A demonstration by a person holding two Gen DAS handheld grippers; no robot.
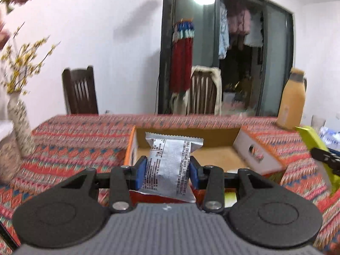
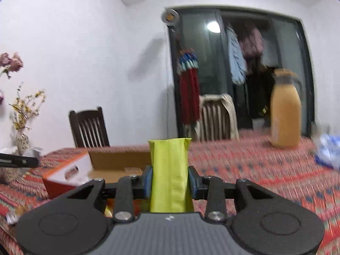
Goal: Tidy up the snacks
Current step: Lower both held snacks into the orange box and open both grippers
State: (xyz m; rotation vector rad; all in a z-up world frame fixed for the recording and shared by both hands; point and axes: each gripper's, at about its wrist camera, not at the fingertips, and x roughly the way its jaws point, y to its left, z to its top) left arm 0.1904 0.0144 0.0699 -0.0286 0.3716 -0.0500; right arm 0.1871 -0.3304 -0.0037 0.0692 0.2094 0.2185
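The left claw (image 1: 167, 171) pinches a silver packet (image 1: 170, 161) between its blue pads (image 1: 140, 173), the packet standing upright with its printed back toward the camera and its crimped top edge above the fingers. In the left wrist view an open cardboard box (image 1: 212, 137) lies on the tabletop (image 1: 70, 146) just beyond the packet, toward 12 o'clock, with its orange-and-white flap (image 1: 258, 154) folded outward at 2 o'clock. The packet is lifted clear of the tabletop, in front of the box's opening rather than inside it. The right claw (image 2: 170, 182) is pressed onto a yellow-green packet (image 2: 169, 170), also held upright, its folded top rising above the pads. In the right wrist view the same box (image 2: 119, 159) sits at 10 o'clock from that packet, well to its left, and the tip of the left claw shows at the 9 o'clock edge. In the left wrist view the yellow-green packet (image 1: 312, 140) appears at 3 o'clock with the right claw's dark fingers around it. An orange jug (image 2: 285, 110) stands on the patterned cloth at 2 o'clock, a vase (image 1: 18, 123) of yellow sprigs at 9 o'clock, and two chairs (image 1: 79, 90) stand behind the tabletop. Both views are blurred.
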